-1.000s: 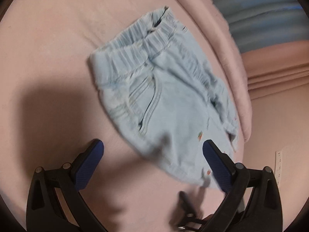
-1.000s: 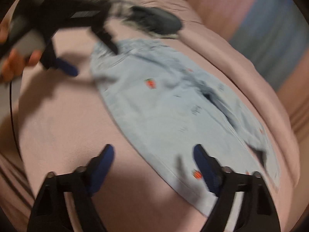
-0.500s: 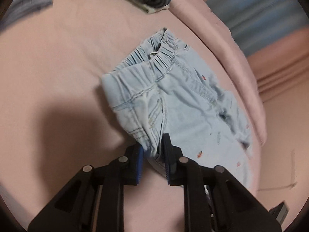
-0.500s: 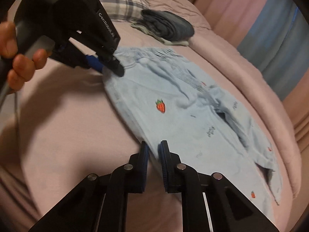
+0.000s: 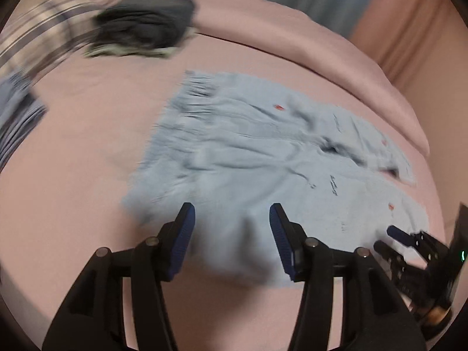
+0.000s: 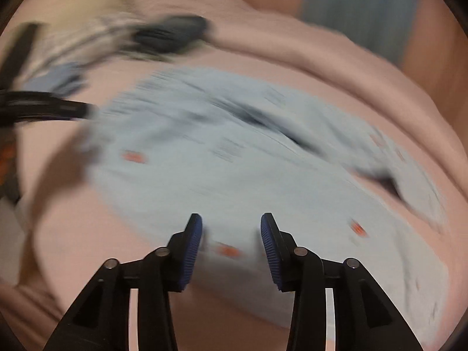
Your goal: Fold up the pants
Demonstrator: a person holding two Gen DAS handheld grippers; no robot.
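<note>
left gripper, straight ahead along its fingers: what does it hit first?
Most likely the light blue pants, lying on the pink bedsheet: the open left gripper has fabric right between its fingers. Depth is unclear through the motion blur.

– Left gripper (image 5: pixel 231 228): what is it made of?
– Black angular frame with cut-out windows, silver round screws at the joints, and ribbed blue pads (image 5: pixel 183 238) lining the fingers.
– Right gripper (image 6: pixel 231 239)?
– The same: black frame, silver screws, ribbed blue pads (image 6: pixel 269 247).
</note>
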